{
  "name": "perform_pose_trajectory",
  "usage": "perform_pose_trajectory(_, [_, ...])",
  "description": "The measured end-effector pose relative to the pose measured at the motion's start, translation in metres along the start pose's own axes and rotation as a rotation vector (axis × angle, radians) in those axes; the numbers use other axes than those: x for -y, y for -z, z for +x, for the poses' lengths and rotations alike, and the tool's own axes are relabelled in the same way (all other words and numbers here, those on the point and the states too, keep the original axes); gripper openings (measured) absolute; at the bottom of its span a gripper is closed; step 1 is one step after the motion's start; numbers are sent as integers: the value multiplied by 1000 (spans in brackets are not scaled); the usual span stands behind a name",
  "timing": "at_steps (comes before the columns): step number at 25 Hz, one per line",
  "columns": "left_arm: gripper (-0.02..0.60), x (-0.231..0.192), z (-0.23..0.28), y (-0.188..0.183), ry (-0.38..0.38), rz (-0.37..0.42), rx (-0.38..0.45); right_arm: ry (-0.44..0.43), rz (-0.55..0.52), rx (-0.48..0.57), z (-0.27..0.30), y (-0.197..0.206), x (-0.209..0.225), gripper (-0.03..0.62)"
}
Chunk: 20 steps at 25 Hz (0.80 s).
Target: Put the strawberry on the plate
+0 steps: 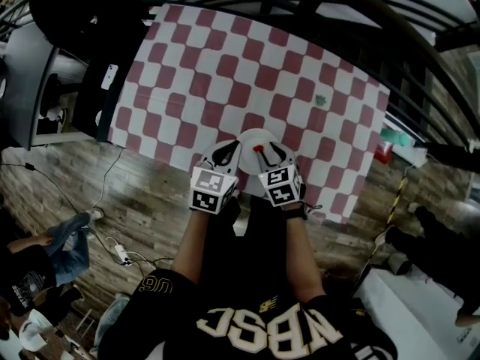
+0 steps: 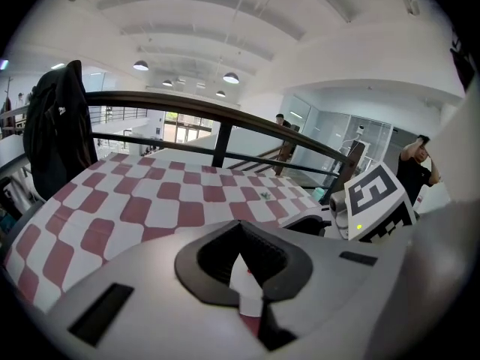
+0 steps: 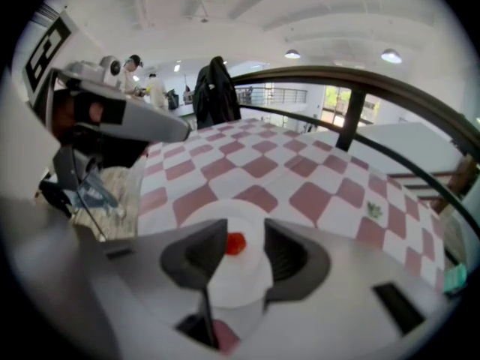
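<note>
A: Where is the strawberry [image 3: 235, 244] to be found?

B: It is seen on the white plate [image 3: 234, 287], toward the plate's 11 o'clock edge in the right gripper view. The plate is set on the red-and-white checked tablecloth [image 1: 225, 73], near its 6 o'clock edge in the head view.

A: How is the right gripper [image 3: 246, 227] held?

B: Its jaws are spread wide over the plate and nothing is gripped. The strawberry is framed between them, just beside the pad at 9 o'clock.

A: And the left gripper [image 2: 240, 227]?

B: Its fingertips are brought together and nothing is held. It is kept at 9 o'clock of the right gripper, just beside it. A small green scrap [image 1: 320, 100] is seen at 2 o'clock of the plate, well apart.
</note>
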State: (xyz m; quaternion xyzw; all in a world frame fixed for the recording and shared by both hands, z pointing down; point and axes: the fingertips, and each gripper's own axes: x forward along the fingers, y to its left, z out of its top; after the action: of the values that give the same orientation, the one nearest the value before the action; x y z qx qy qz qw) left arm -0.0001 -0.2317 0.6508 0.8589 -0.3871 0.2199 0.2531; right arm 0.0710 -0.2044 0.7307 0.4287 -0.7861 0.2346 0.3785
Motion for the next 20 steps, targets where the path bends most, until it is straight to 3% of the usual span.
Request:
perform_pose_trajectory(13, [8,22,-39,-102,29,120,185,138,154,352,-111,-107,35,143])
perform_pose_trajectory(20, [8,54,-84,-175,62,175,371,190,180,581,-190,-162,35,52])
